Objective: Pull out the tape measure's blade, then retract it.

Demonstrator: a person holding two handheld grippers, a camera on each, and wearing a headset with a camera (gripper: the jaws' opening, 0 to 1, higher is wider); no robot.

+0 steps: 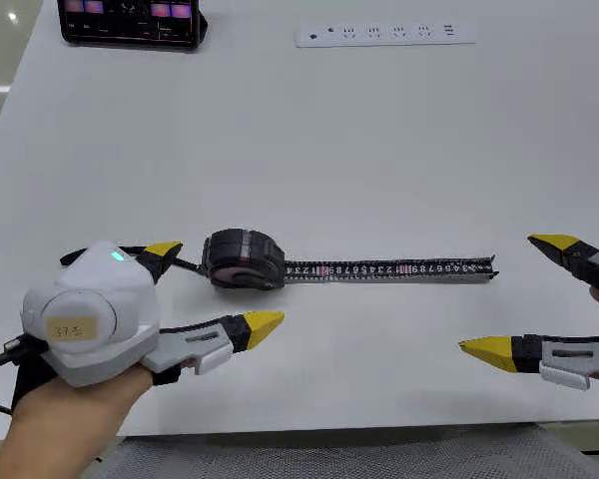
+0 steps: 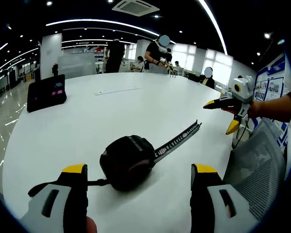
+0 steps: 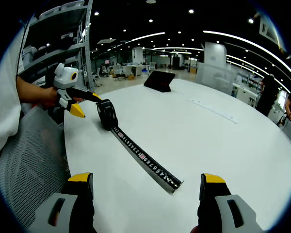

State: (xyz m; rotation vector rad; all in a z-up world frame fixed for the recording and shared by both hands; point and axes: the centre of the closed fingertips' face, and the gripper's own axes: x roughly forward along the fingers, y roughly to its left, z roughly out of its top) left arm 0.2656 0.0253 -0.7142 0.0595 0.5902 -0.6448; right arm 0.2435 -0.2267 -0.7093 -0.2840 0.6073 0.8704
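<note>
tape measure lies stretched out on white table

the black tape measure rests on the table with its blade drawn out flat toward the right. the left hand-held gripper is spread wide, its yellow tips flanking the case without closing on it. the right hand-held gripper is also wide apart, holding nothing, near the blade's far end. a dark tablet and a white power strip sit at the table's far side.

Presents as open-plan office-lab hall: white worktable beneath left gripper, ceiling strip lights and air vent above it, people standing far ahead; metal shelving rack left of right gripper.
</note>
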